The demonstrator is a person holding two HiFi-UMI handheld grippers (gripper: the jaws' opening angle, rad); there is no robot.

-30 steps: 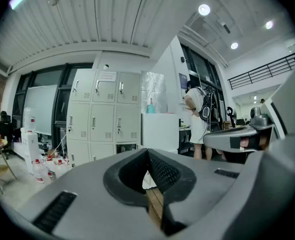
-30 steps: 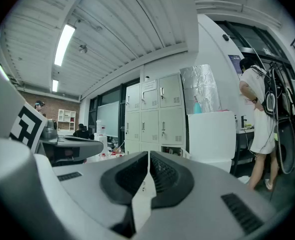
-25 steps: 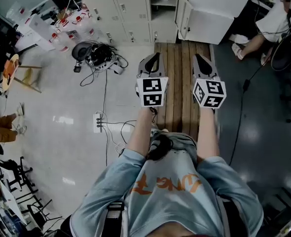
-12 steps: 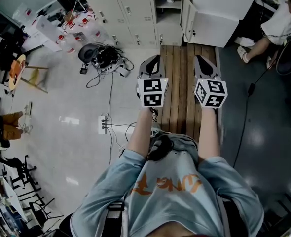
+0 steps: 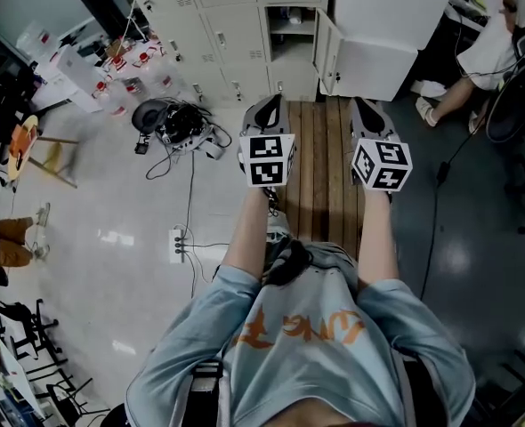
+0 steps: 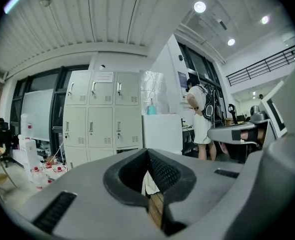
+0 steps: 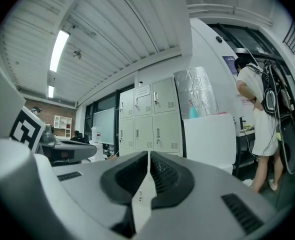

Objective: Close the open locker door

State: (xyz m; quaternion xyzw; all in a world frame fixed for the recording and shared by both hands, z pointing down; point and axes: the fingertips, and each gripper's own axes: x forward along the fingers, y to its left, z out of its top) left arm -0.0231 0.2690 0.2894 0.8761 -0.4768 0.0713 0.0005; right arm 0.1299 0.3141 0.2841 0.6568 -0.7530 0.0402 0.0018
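Note:
In the head view a bank of pale lockers runs along the top. One lower compartment stands open, and its door is swung out toward me on the right side. My left gripper and right gripper are held side by side over a wooden slat platform, well short of the door. Both are shut with nothing between their fingers. The locker bank shows ahead in the left gripper view, beyond the left gripper. It also shows in the right gripper view, past the right gripper.
A big white cabinet stands right of the open door. A person sits at the far right. A tangle of cables and gear, a power strip and several bottles lie on the floor to the left.
The view has shifted slightly toward the lockers, which now fill more of the top. Both grippers sit a little higher in frame, still shut and side by side.

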